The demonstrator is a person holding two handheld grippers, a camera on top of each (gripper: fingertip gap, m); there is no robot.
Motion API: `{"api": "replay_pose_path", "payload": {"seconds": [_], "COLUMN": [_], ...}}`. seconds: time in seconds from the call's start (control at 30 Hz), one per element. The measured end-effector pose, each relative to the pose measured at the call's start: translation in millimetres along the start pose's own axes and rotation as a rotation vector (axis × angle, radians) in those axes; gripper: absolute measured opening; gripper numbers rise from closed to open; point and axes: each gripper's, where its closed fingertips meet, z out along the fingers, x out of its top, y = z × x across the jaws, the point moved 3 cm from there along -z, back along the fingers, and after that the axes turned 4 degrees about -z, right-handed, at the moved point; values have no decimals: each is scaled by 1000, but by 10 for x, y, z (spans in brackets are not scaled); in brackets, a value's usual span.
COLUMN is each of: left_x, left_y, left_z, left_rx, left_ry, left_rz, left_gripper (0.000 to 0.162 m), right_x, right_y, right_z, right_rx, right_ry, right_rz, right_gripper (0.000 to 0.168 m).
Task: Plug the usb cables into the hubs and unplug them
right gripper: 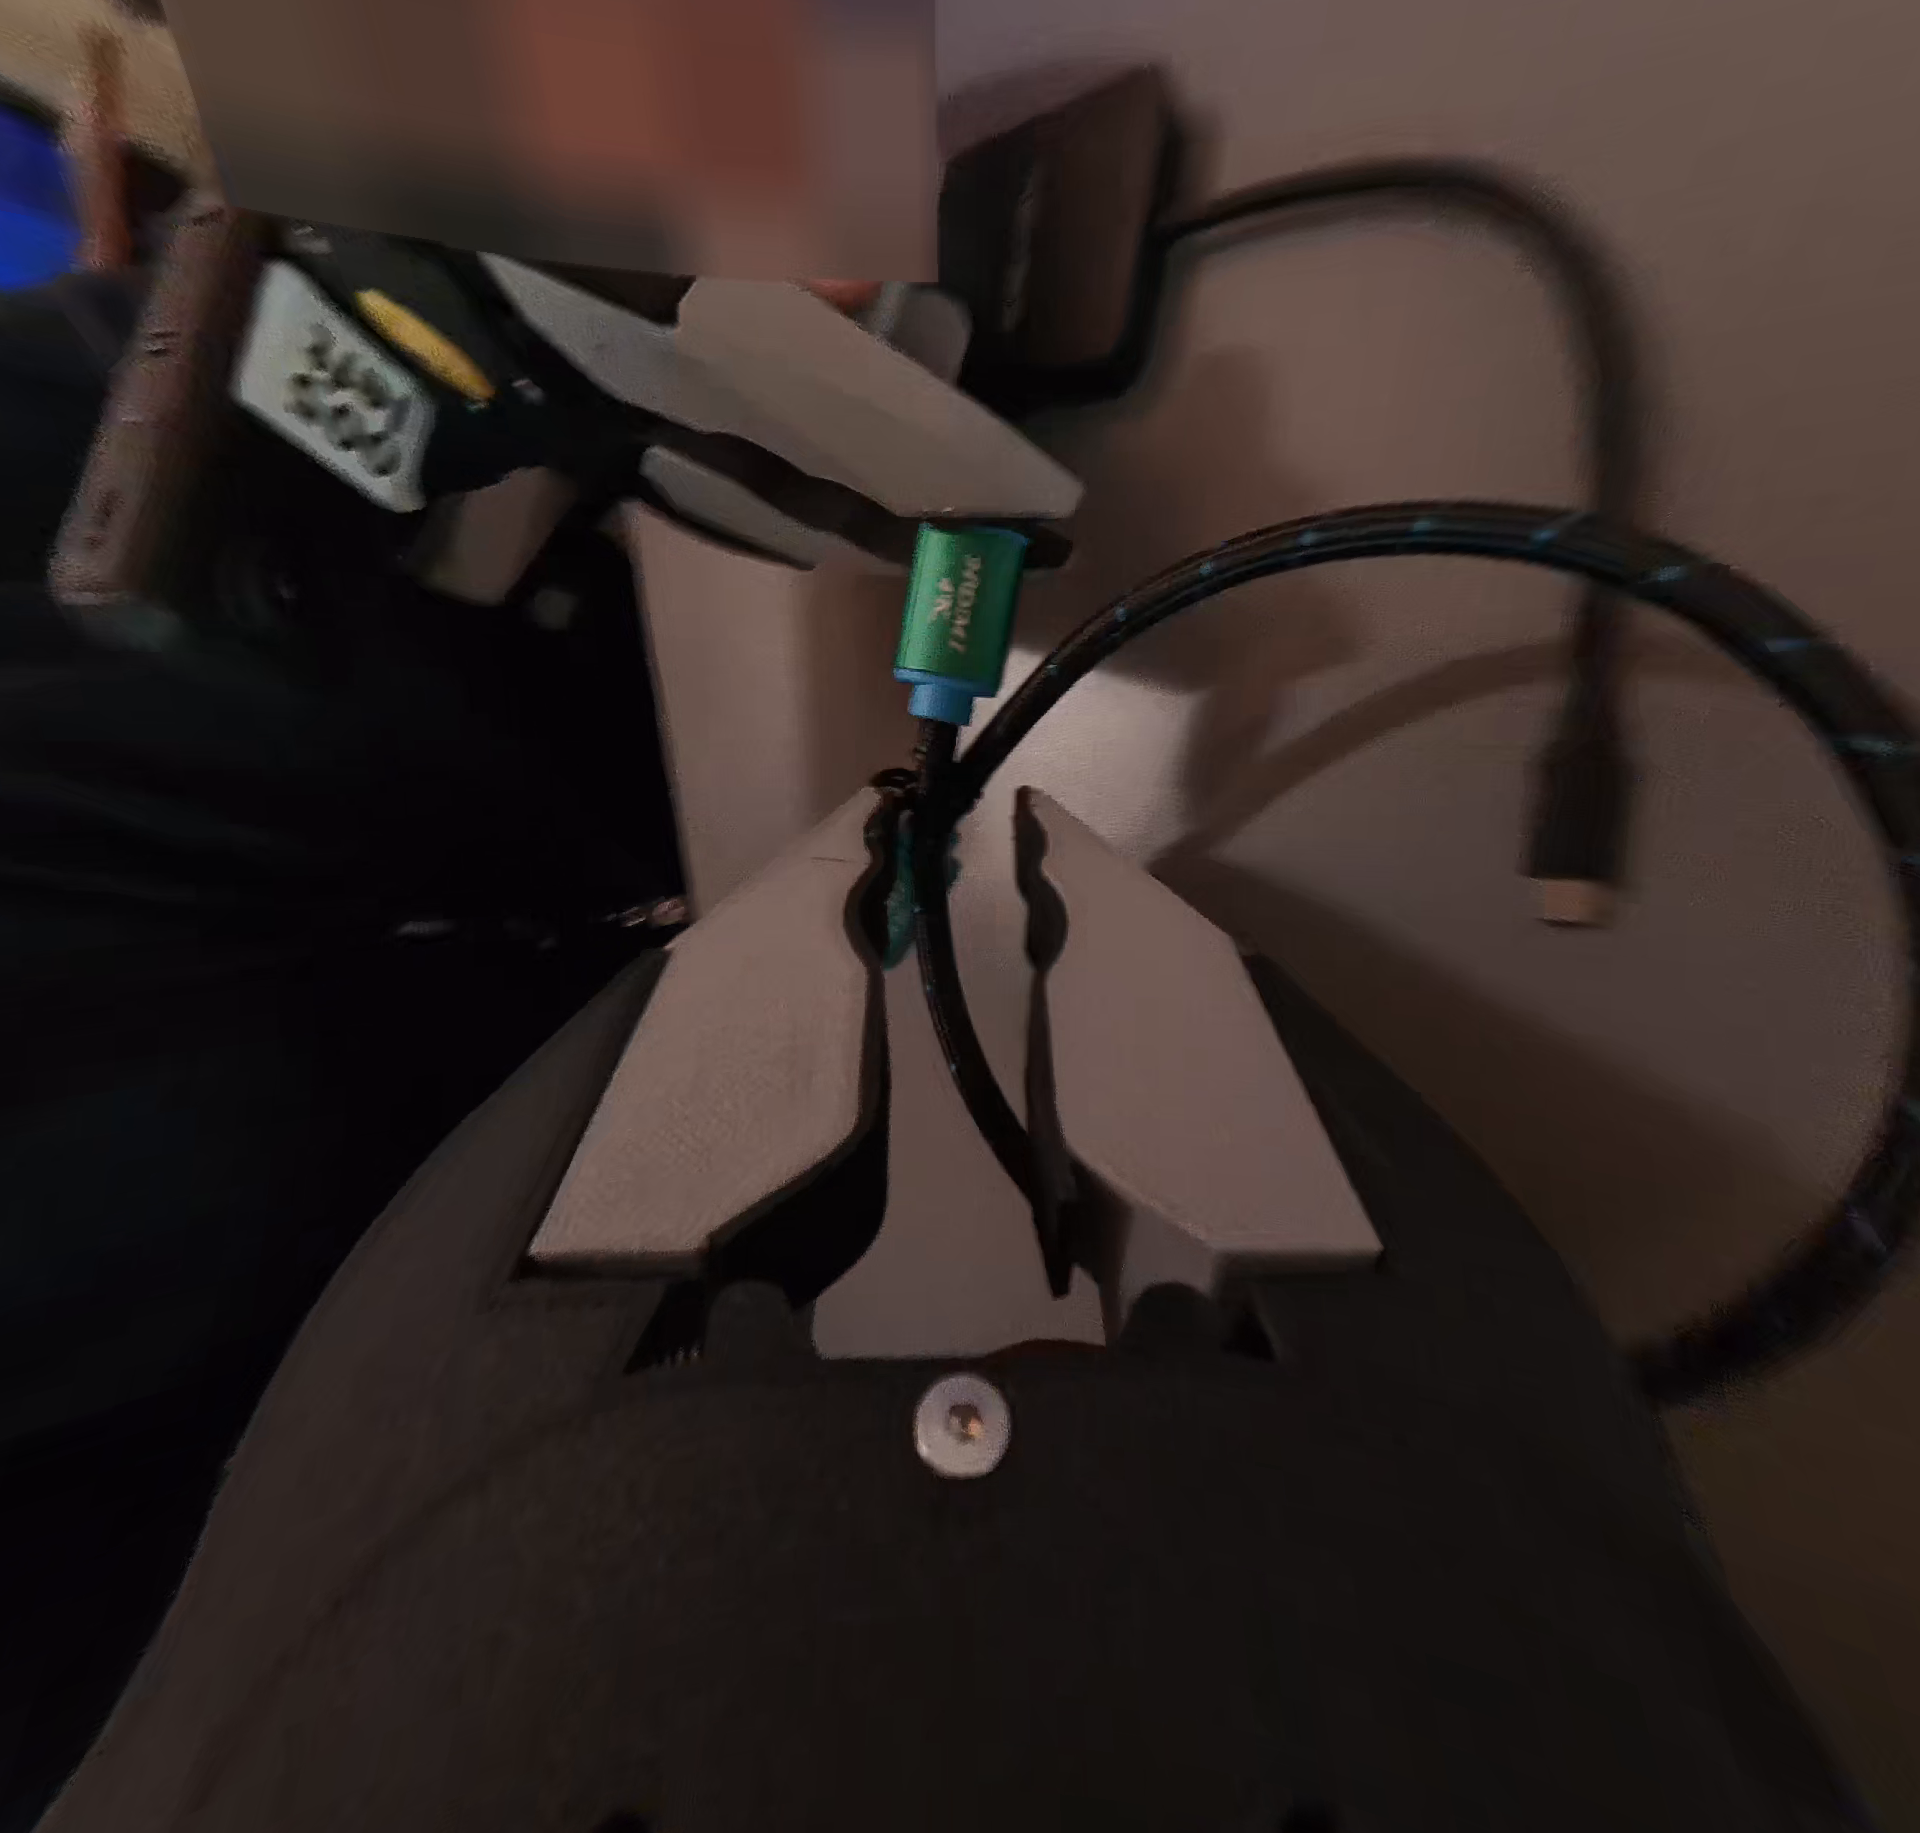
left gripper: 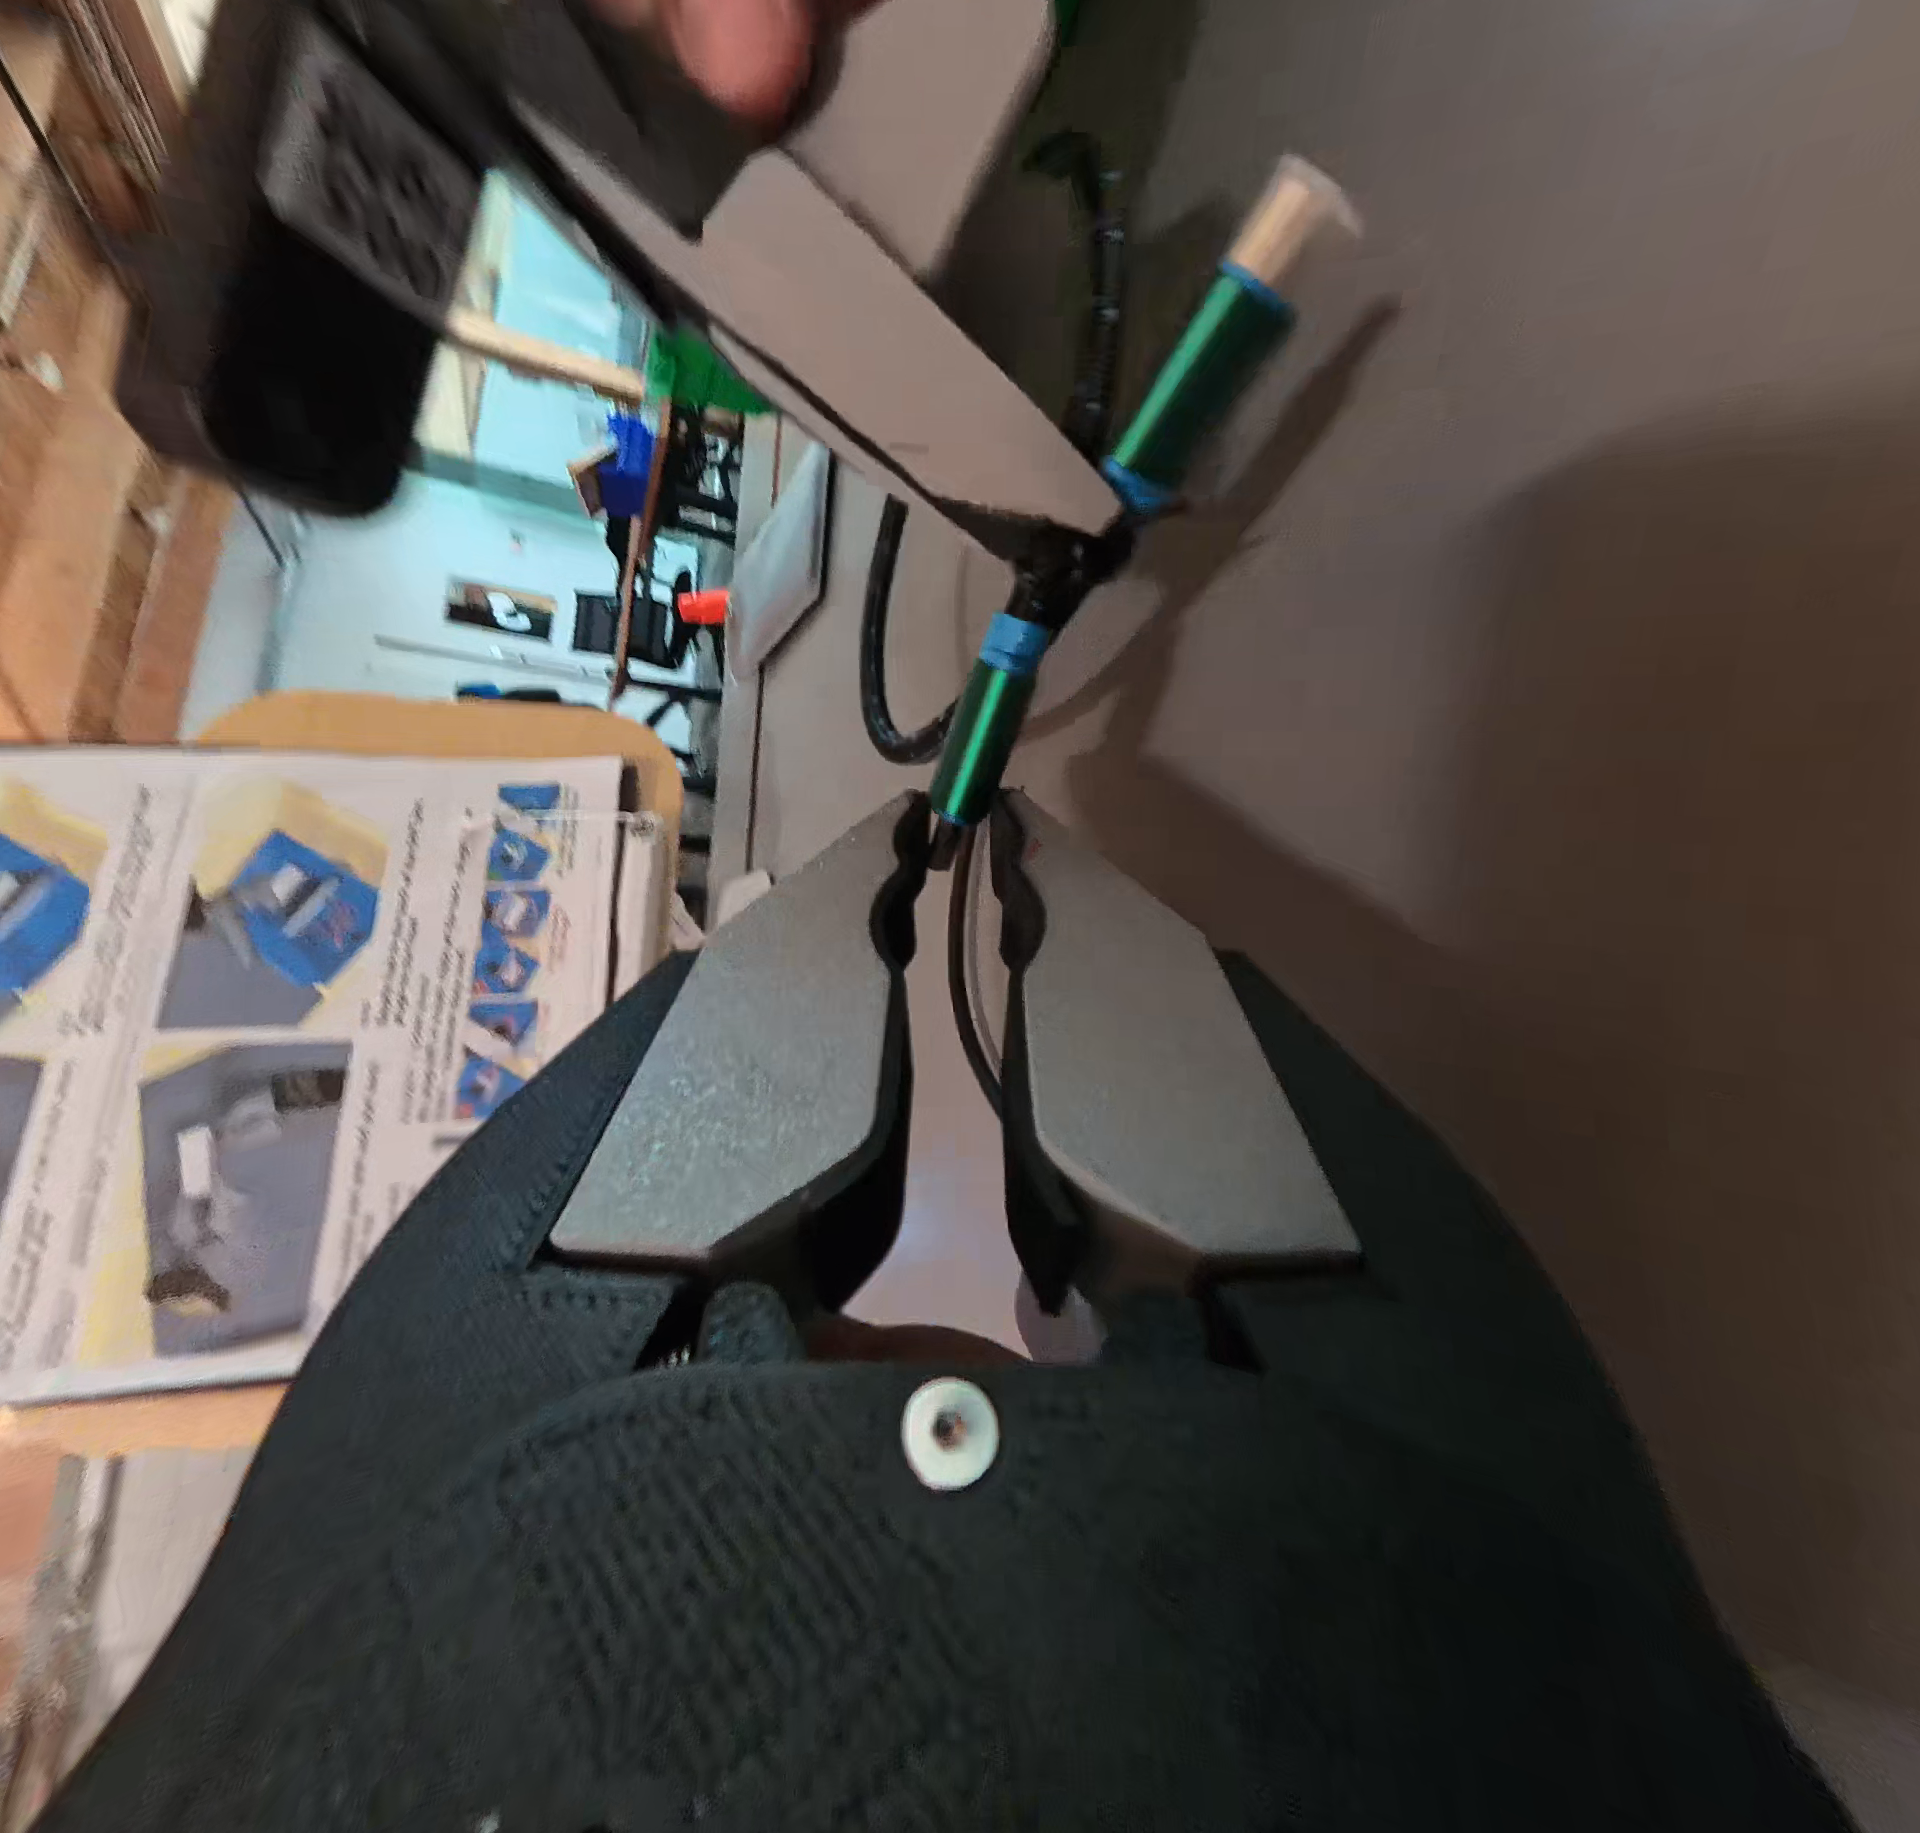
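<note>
Two grippers with flat, matte grey fingers on black, ribbed plastic bodies are meeting over a plain beige worktop (left gripper: pixel 1558 848), each one held by a person.

The left gripper (left gripper: pixel 956 812) is pinching the far end of a plug (left gripper: pixel 971 734) between its fingertips. The plug is a short metallic green cylinder with a smooth sheen and a blue collar where the cable leaves it. Its long axis is running almost in line with the left fingers, and the collar end is pointing away from them towards the right gripper.

The right gripper (right gripper: pixel 951 807) is closing on the cable (right gripper: pixel 1558 547) just beyond that collar. The cable is black, braided and flecked with blue, and it is curving away in a wide loop to the right. A thin strand of it is also trailing back between the left fingers.

Beyond the right gripper's tips, a second plug (left gripper: pixel 1195 381) of the same green and blue is sticking up at a slant, ending in a pale cap.

A black box (right gripper: pixel 1049 256) with a smooth black lead (right gripper: pixel 1558 256) is lying on the worktop behind. A printed sheet (left gripper: pixel 260 1004) is lying to the left.
</note>
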Motion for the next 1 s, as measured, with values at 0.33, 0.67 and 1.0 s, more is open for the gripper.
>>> {"api": "replay_pose_path", "payload": {"seconds": [0.33,0.67,1.0], "left_x": [-119,-171,-170], "left_y": [-38,-17,7], "left_z": [116,106,92], "left_rx": [-64,-147,-158], "left_ry": [-57,-28,-23], "left_rz": [-324,-493,-471], "left_gripper": [9,8,8], "right_x": [152,218,166], "right_y": [1,-173,35], "right_z": [-276,-145,-50], "right_rx": [-619,-708,-1006], "right_ry": [201,362,185], "right_rz": [-221,-321,-456], "right_gripper": [37,41,33]}}
